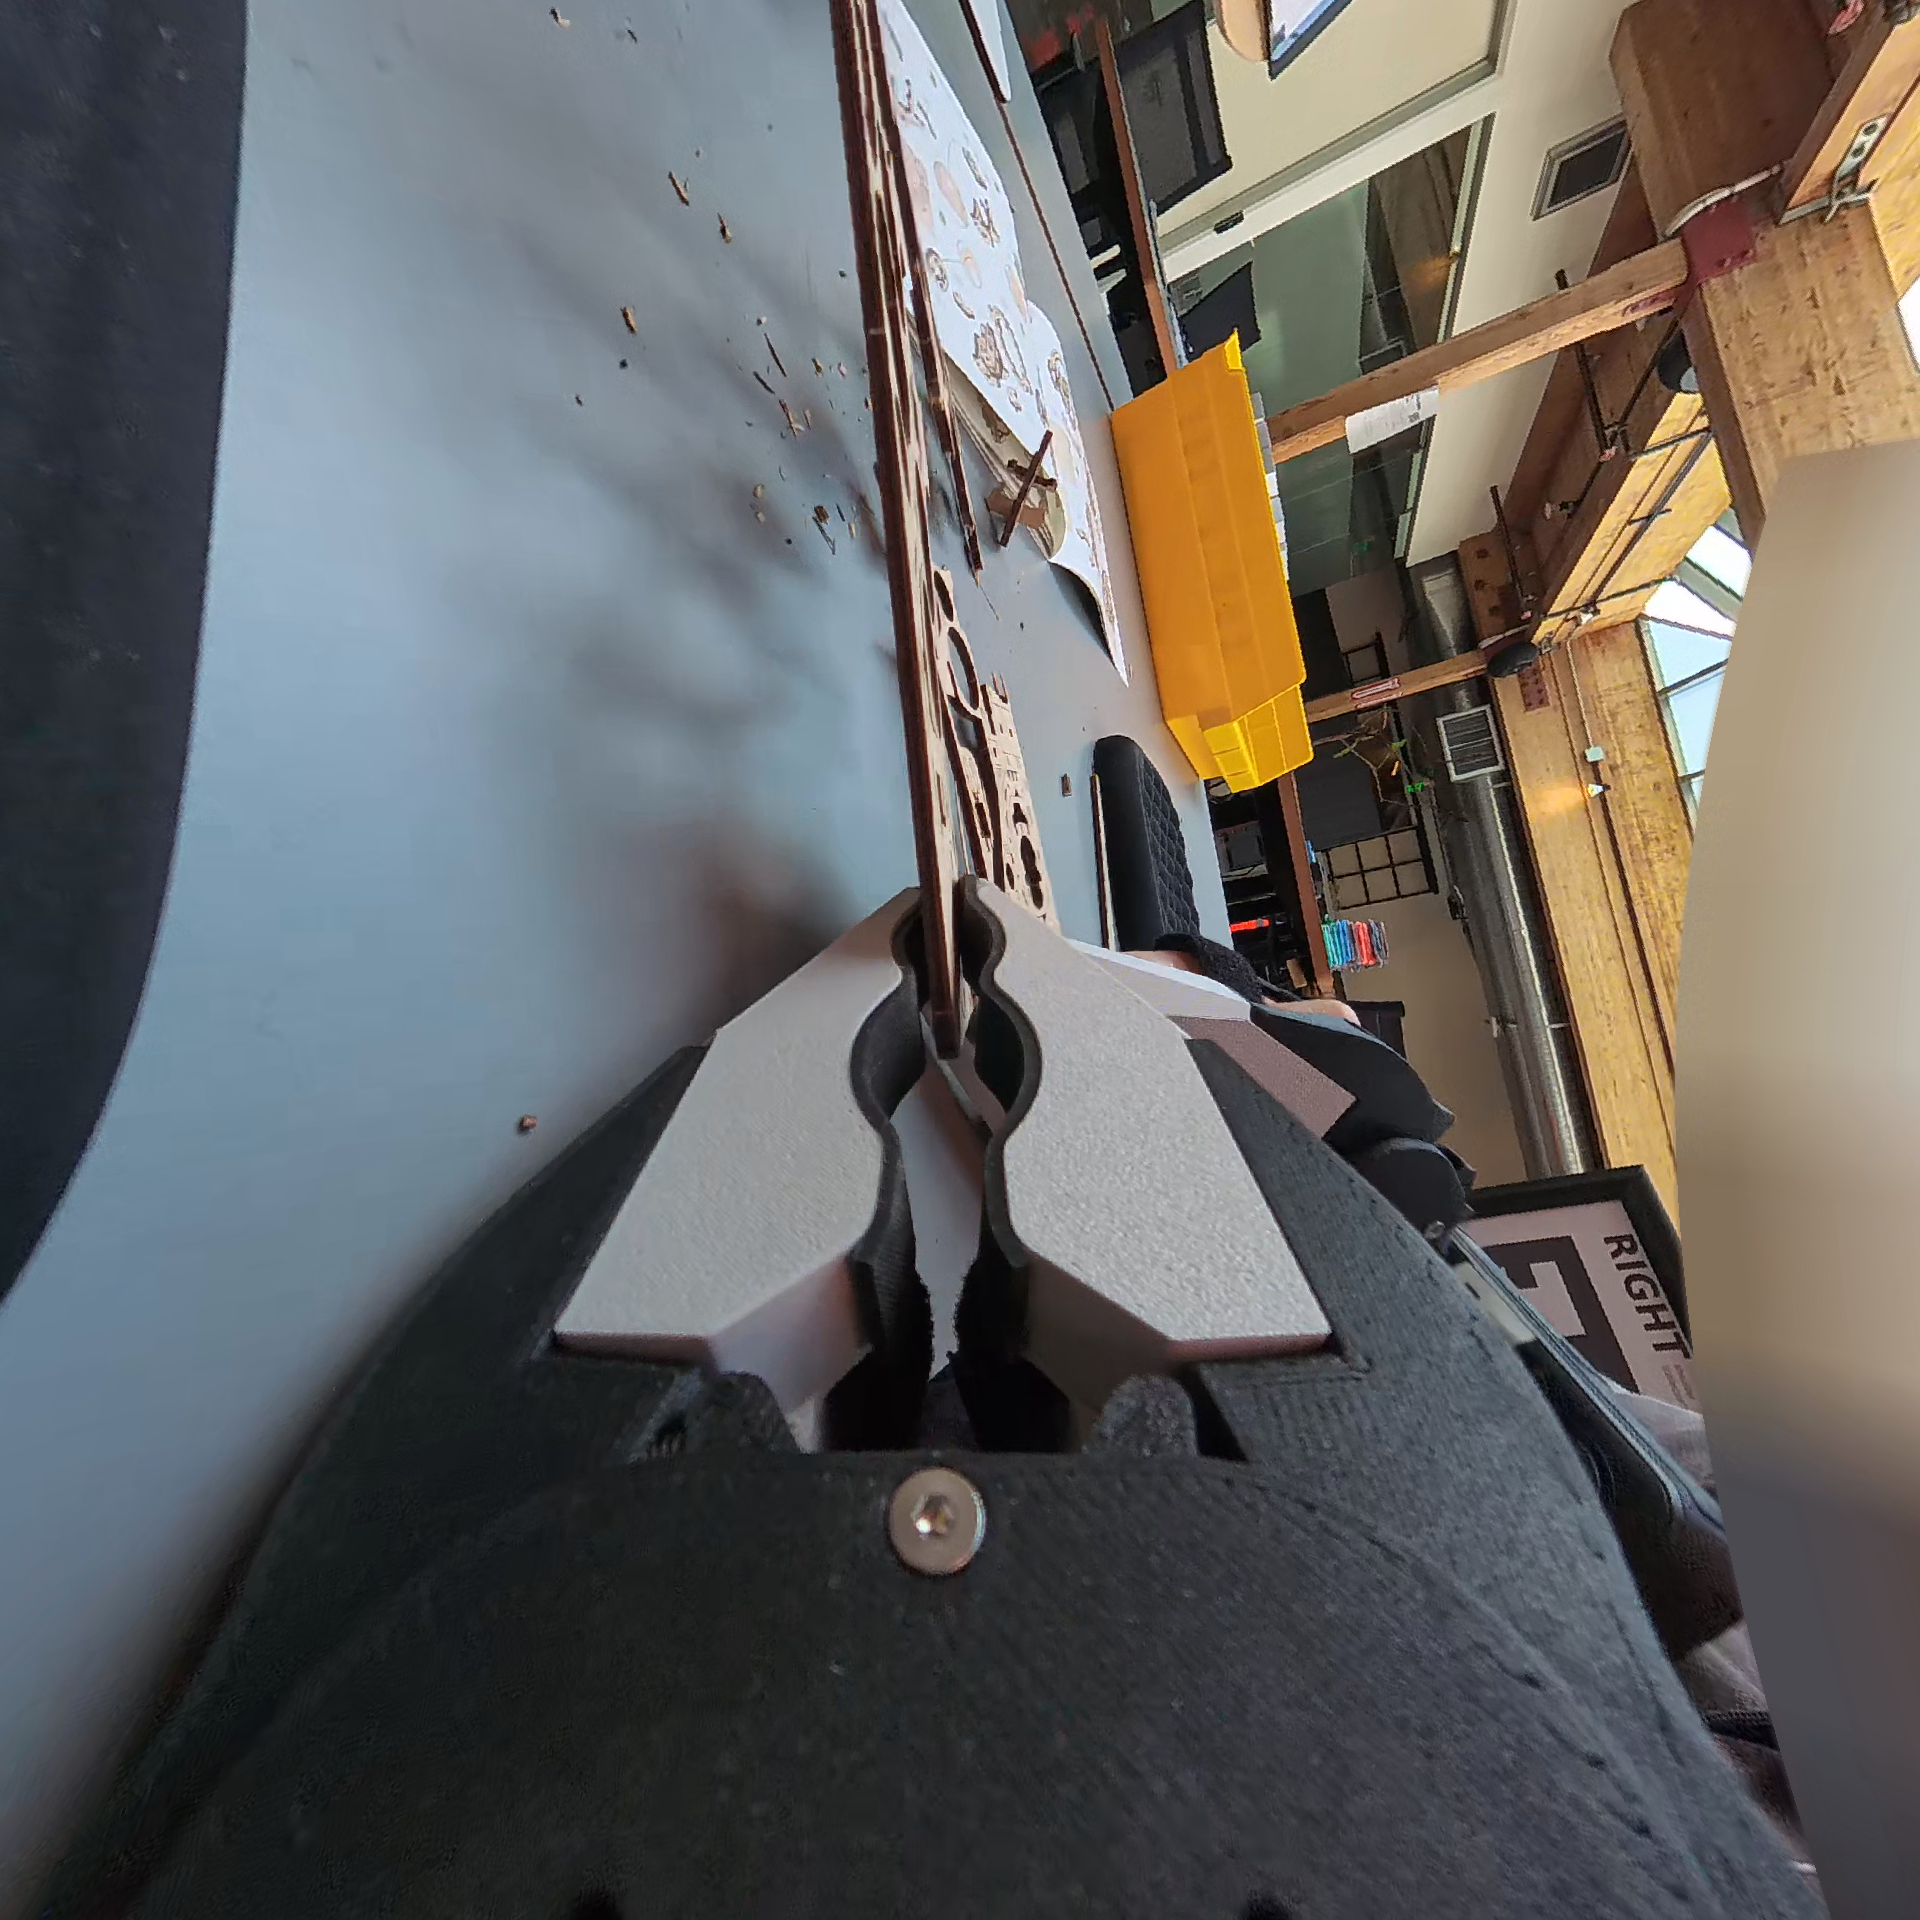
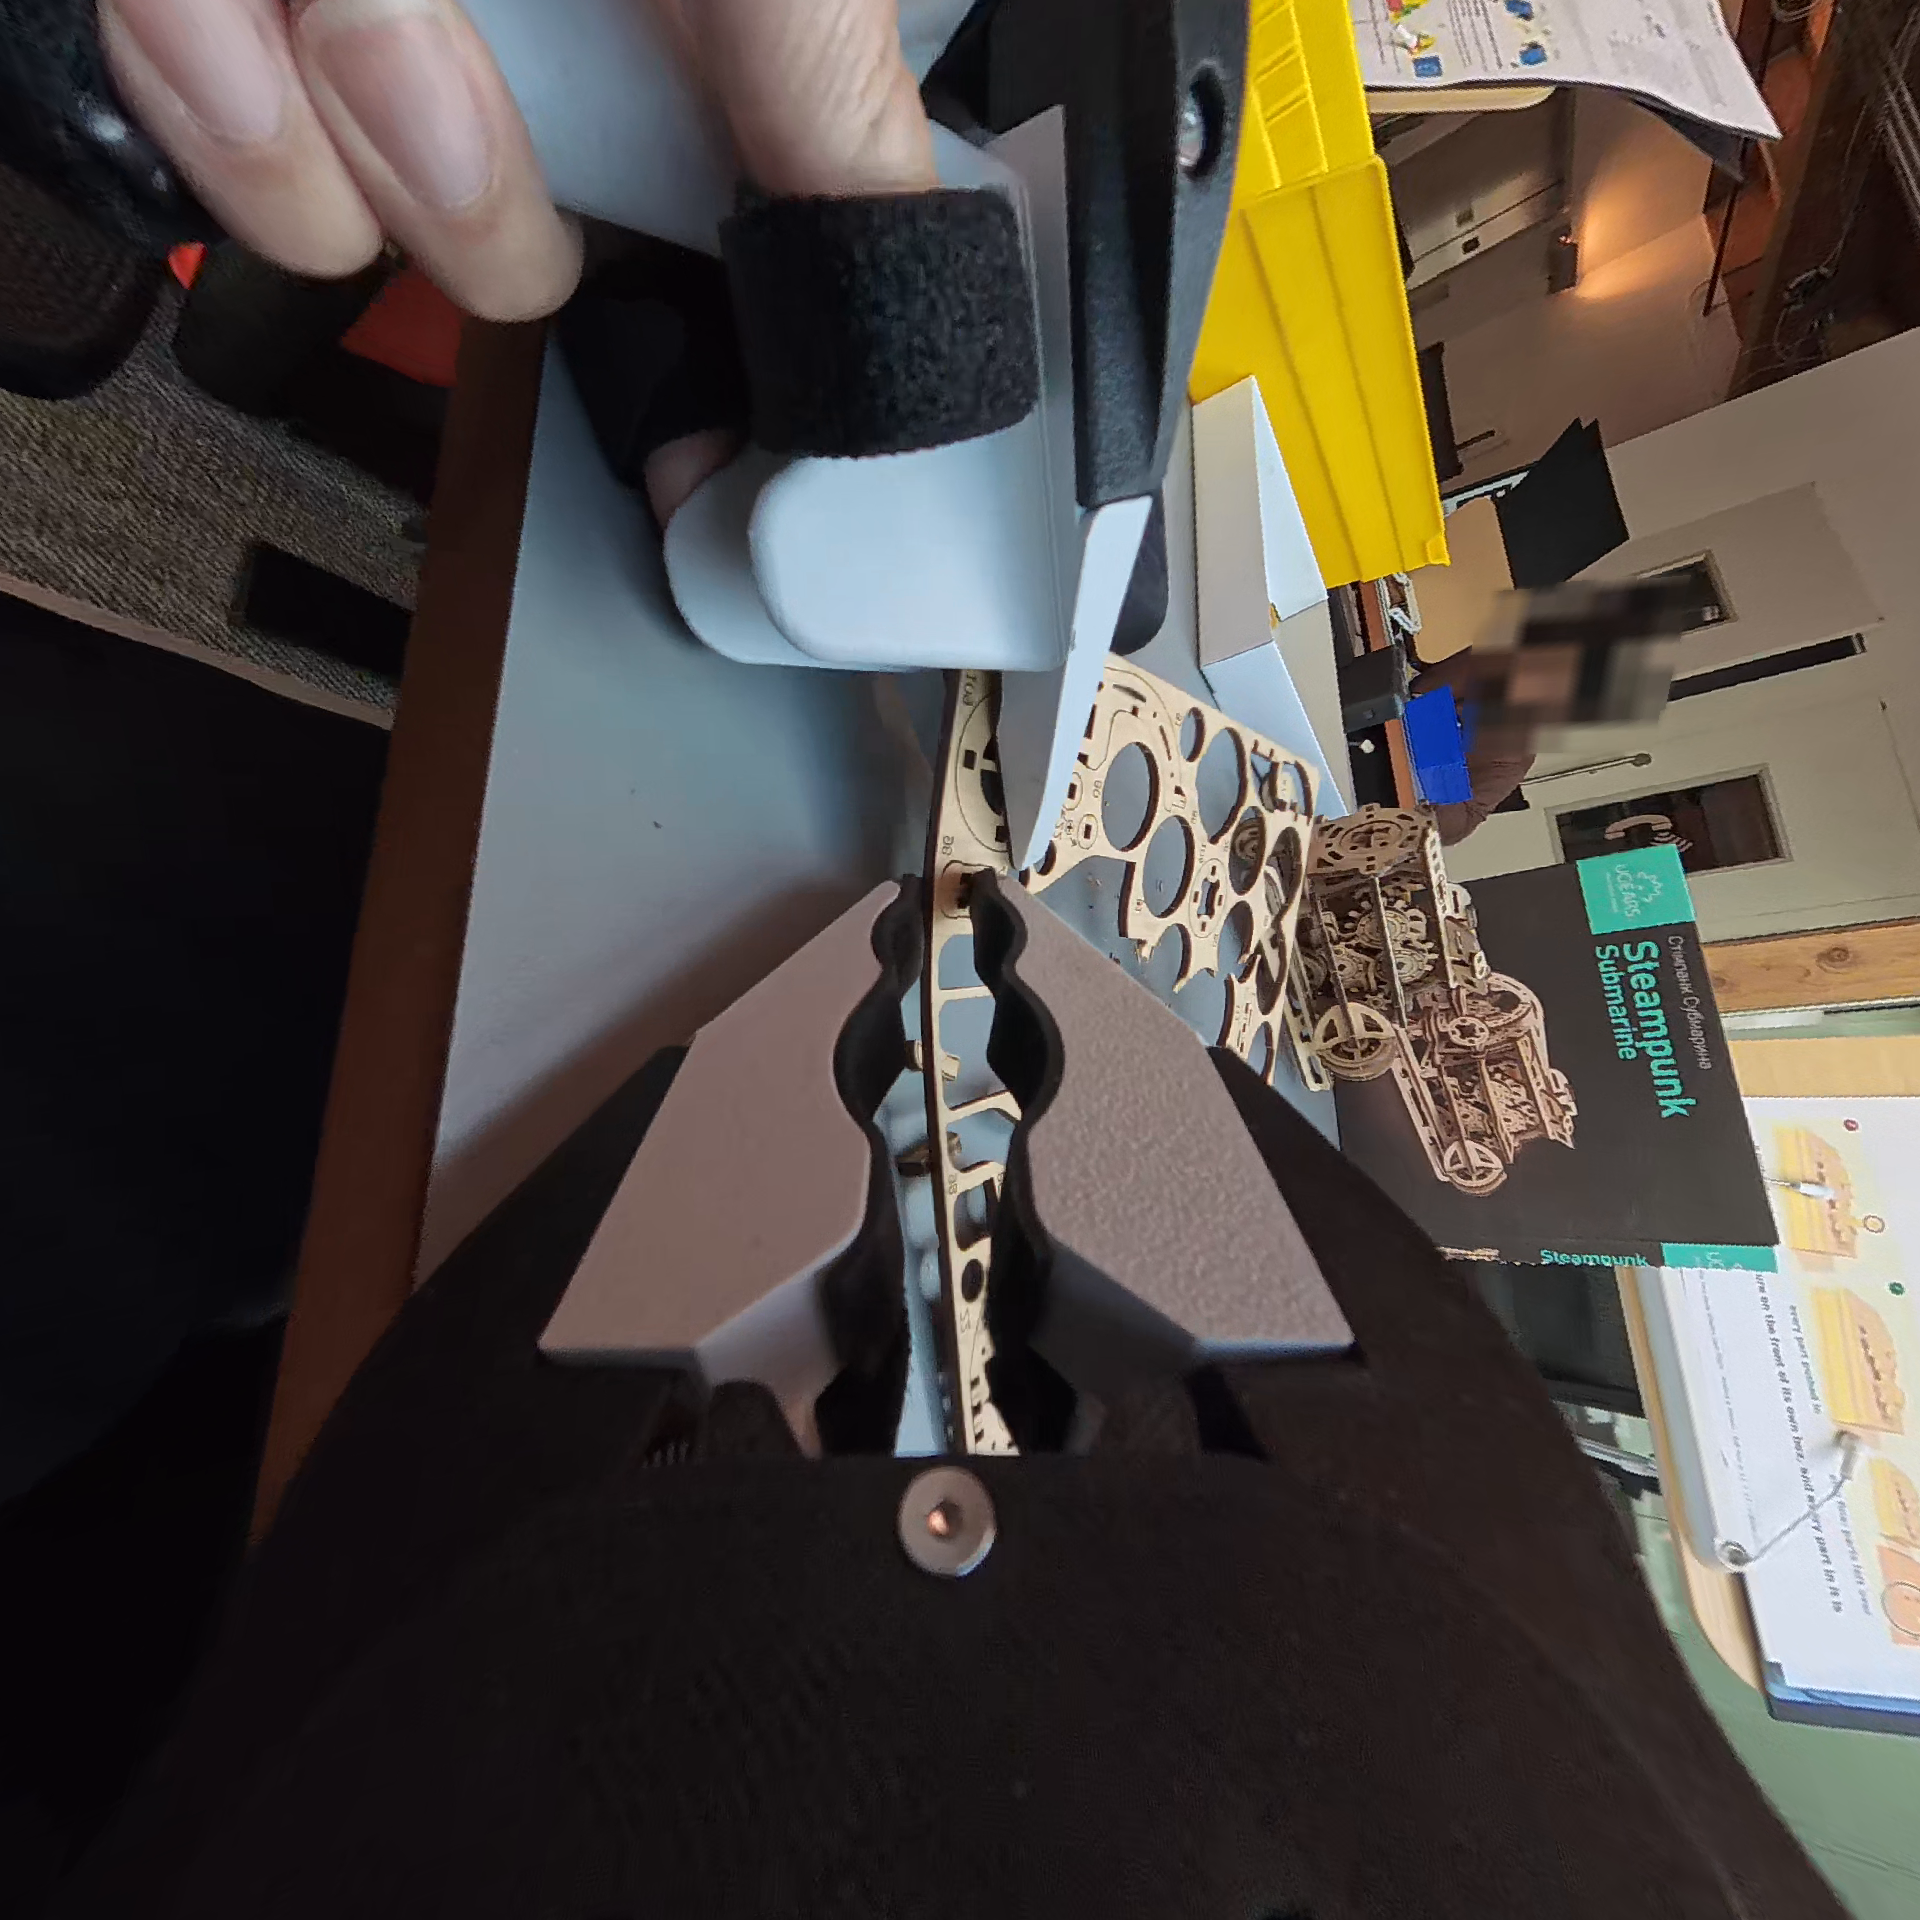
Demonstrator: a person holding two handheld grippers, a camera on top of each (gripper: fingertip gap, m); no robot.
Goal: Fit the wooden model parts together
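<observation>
At mid-frame the left gripper [image 1: 940, 997] pinches the wooden parts sheet [image 1: 914, 582] edge-on; the right gripper [image 2: 945, 914] grips its edge too. Likely step: freeing a part, which calls for careful pressure.

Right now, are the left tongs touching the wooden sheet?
Touching. The left wrist view shows the left tongs closed on the edge of the wooden sheet, no gap visible.

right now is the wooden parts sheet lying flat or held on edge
On edge: the wooden parts sheet stands off the table, pinched by the left gripper and right gripper.
</observation>
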